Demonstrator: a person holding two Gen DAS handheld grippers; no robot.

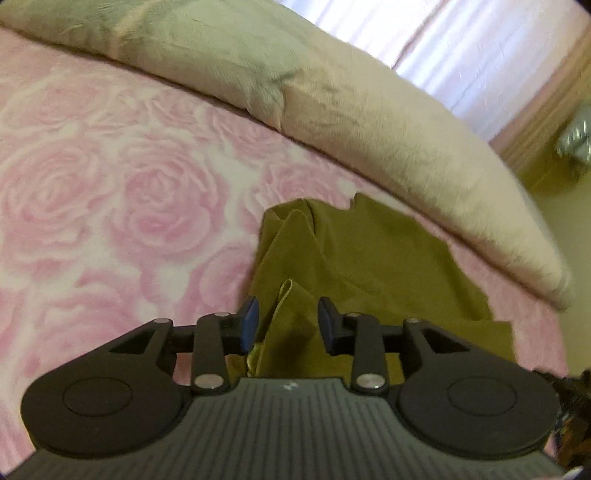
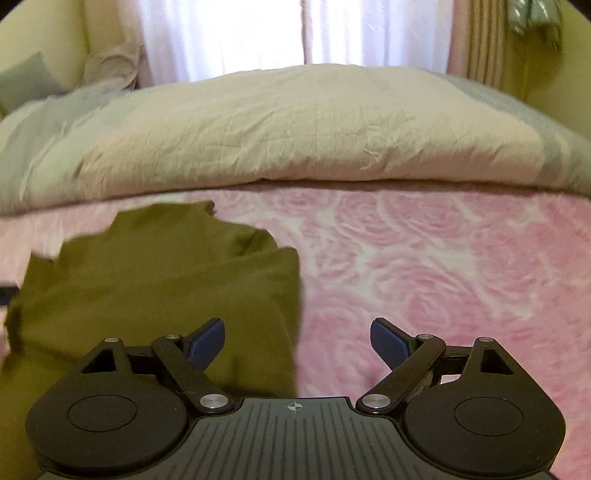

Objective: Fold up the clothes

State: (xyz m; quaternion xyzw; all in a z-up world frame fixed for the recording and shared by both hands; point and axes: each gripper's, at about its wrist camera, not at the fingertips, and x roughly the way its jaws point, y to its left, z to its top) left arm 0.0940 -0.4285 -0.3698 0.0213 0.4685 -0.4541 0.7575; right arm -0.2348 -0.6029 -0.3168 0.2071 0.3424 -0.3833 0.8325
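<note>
Olive-green garment [image 1: 354,266] rumpled on the rose-patterned bedspread [image 1: 92,192], near the folded duvet [image 1: 369,122] at the bed's far edge. Left tongs [image 1: 288,325] parted around a raised fold, not yet pinching. Right tongs [image 2: 297,343] spread wide, empty, over the garment's edge. Best to pinch hem corners only, then lift evenly.

You had bright daylight blowing out the curtains [image 2: 295,33], soft shadows under the quilt [image 2: 295,125], motion blur throughout, and heavy fisheye bending with dark corners in both views.
</note>
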